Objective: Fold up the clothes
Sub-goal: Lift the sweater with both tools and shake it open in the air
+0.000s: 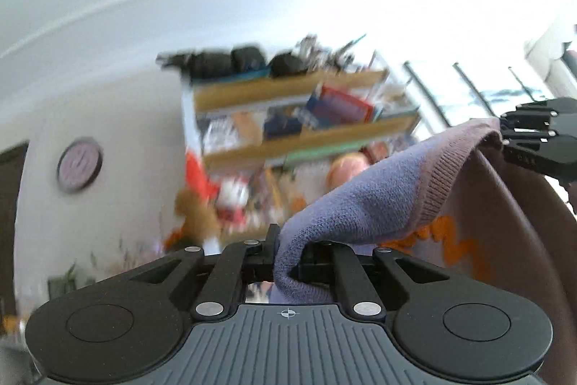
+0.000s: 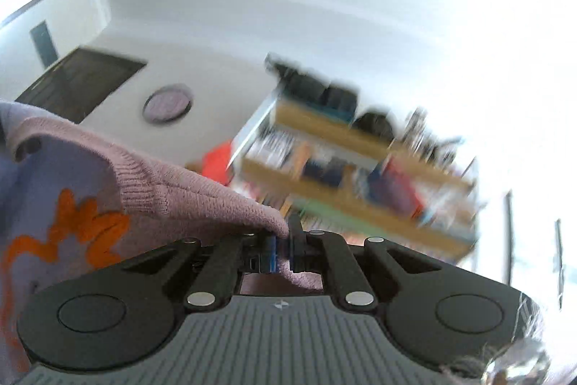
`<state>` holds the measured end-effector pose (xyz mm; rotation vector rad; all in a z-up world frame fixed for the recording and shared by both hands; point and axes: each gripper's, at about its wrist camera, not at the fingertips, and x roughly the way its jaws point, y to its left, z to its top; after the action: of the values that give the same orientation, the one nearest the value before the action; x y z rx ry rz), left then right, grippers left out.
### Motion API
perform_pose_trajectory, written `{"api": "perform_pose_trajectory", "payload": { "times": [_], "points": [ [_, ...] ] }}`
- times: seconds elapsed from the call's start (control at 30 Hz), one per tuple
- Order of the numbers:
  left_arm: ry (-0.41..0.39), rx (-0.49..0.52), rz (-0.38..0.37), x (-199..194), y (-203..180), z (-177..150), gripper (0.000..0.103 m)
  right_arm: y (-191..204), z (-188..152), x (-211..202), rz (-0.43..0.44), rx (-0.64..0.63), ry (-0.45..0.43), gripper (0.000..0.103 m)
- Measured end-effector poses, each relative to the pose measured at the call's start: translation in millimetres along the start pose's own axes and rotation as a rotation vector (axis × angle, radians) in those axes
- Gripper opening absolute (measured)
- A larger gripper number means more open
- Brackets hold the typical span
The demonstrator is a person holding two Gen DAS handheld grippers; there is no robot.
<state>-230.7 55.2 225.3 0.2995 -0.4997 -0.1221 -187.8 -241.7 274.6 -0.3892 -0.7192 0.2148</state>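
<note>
Sweater (image 1: 360, 204) up off any surface, slung between my two tools and sagging in a shallow curve from one to the other. Knit, lilac-purple body, pinker ribbed band (image 1: 440, 175) along the top edge, orange squiggle print (image 2: 86, 230) on the panel hanging below. My guess: soft and limp, light to moderate in weight, no stiffness at all, so it should drape wherever it isn't pinched and stretch a little under its own hang. Fuzzy surface should give the pads good bite; slipping looks unlikely unless only a thin lip is caught. Best hold, I'd say, is on the ribbed edge or the shoulder corners, where the knit is denser and the width stays spread for a fold. My left gripper (image 1: 277, 249) is clamped narrow on a bunched fold of the purple knit, cloth spilling back over the jaws towards the camera. My right gripper (image 2: 286, 249) is likewise pinched tight on a tuck of the pink edge, cloth running away to its left. Ahead of both tools, badly blurred: shelving (image 1: 299, 110) crowded with books and boxes, a round plaque (image 2: 167, 103) on a white wall.
</note>
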Motion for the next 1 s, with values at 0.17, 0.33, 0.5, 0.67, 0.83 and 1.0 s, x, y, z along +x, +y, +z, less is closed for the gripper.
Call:
{"api": "perform_pose_trajectory", "payload": {
  "times": [0.17,0.33,0.5,0.67,0.83,1.0],
  "points": [
    [0.146,-0.029,-0.112,48,-7,-32,0.009,-20,-22,16,0.025,-0.004,0.118,0.006],
    [0.541,-0.076,-0.253,134,-27,-144,0.009,2,-133,71,0.157,0.025,0.522,0.006],
    [0.832,-0.017,-0.323,199,-71,-258,0.009,66,-288,104,0.301,-0.016,0.915,0.006],
    [0.938,-0.095,-0.3,245,-84,-320,0.019,88,-370,130,0.31,-0.049,1.037,0.006],
    [1.023,-0.12,-0.25,261,-89,-347,0.066,98,-415,148,0.309,-0.07,1.131,0.024],
    [0.975,-0.132,-0.232,233,-78,-330,0.074,76,-408,120,0.288,0.087,1.105,0.058]
  ]
}}
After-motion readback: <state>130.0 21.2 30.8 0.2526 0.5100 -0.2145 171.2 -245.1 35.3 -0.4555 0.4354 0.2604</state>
